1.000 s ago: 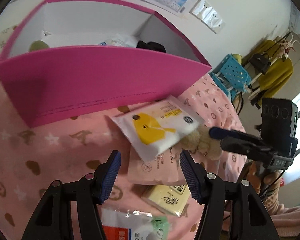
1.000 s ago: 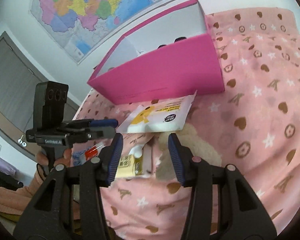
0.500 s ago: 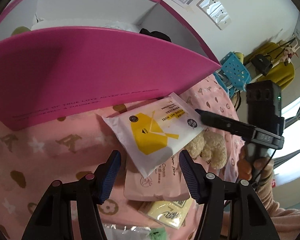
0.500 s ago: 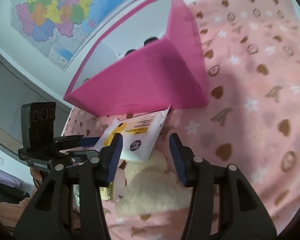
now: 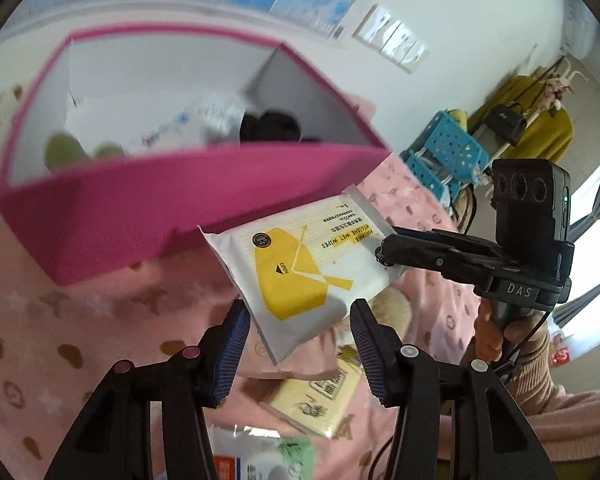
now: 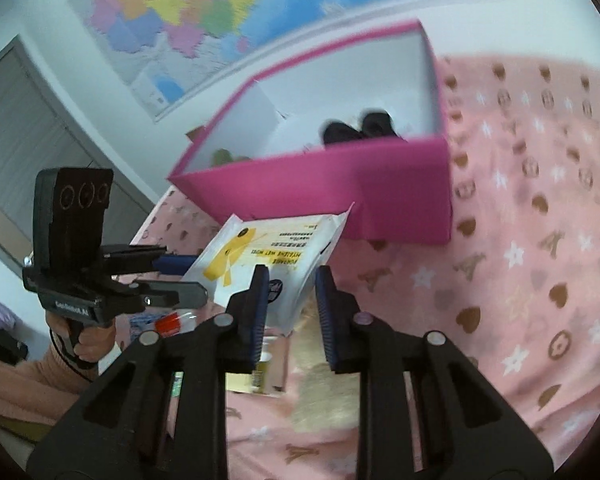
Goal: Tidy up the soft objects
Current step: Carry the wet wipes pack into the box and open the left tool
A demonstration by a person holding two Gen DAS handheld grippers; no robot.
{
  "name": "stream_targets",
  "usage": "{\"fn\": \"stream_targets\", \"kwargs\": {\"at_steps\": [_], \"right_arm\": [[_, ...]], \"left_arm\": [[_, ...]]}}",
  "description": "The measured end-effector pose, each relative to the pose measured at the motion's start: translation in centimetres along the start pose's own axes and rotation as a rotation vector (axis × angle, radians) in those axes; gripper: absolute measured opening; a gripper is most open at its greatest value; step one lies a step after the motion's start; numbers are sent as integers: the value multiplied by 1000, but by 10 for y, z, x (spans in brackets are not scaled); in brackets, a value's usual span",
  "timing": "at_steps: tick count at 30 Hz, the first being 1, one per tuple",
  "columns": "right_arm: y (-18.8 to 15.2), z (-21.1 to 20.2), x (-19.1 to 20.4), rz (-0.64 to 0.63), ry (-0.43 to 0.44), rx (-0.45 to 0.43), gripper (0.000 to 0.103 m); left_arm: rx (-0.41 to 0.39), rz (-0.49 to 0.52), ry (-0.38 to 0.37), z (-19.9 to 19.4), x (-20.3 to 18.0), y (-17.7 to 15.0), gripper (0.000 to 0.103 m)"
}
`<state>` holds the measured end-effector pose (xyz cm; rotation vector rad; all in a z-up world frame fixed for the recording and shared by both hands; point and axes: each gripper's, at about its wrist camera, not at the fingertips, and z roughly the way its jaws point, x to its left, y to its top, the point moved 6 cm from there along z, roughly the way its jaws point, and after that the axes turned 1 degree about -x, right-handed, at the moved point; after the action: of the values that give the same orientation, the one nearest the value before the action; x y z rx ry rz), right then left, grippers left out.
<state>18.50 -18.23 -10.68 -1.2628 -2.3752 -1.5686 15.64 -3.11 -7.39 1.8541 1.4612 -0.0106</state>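
Note:
A white and yellow wet wipes pack (image 5: pixel 300 264) (image 6: pixel 260 252) hangs tilted above the pink bedspread (image 5: pixel 60 320), in front of the pink box (image 5: pixel 180 184) (image 6: pixel 320 188). My left gripper (image 5: pixel 298 320) (image 6: pixel 188 280) has the pack's near corner wedged between its blue pads, and its jaws are closing. My right gripper (image 6: pixel 292 280) (image 5: pixel 384 248) pinches the opposite corner, and its jaws are also closing. The open box holds a black item (image 5: pixel 272 124), green things (image 5: pixel 64 148) and white packs.
Under the pack lie a cream plush toy (image 5: pixel 392 308) (image 6: pixel 312 380), a yellow packet (image 5: pixel 320 396), a pink pouch (image 5: pixel 300 366) and a white, red and green packet (image 5: pixel 260 456). A wall map (image 6: pixel 172 8) hangs behind the box. A blue crate (image 5: pixel 448 156) stands beyond the bed.
Both grippers have narrowed onto the wipes pack and risen. The pack has come up off the pile with them, and both views now look down into the pink box.

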Motion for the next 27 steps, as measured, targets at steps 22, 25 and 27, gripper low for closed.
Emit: {"fn": "stream_targets", "kwargs": {"at_steps": [22,25,27], "right_arm": [[109,66,18,-127,-50,-22,27],[113,87,5,-103,-81,10,28],[114,99,-1,-101,-108,36,33]], "left_arm": [[-175,12,255,-50,58,106,52],[-160,5,281,-40,70,111,52],[-154,-6,308,-32,78,115,52]]}}
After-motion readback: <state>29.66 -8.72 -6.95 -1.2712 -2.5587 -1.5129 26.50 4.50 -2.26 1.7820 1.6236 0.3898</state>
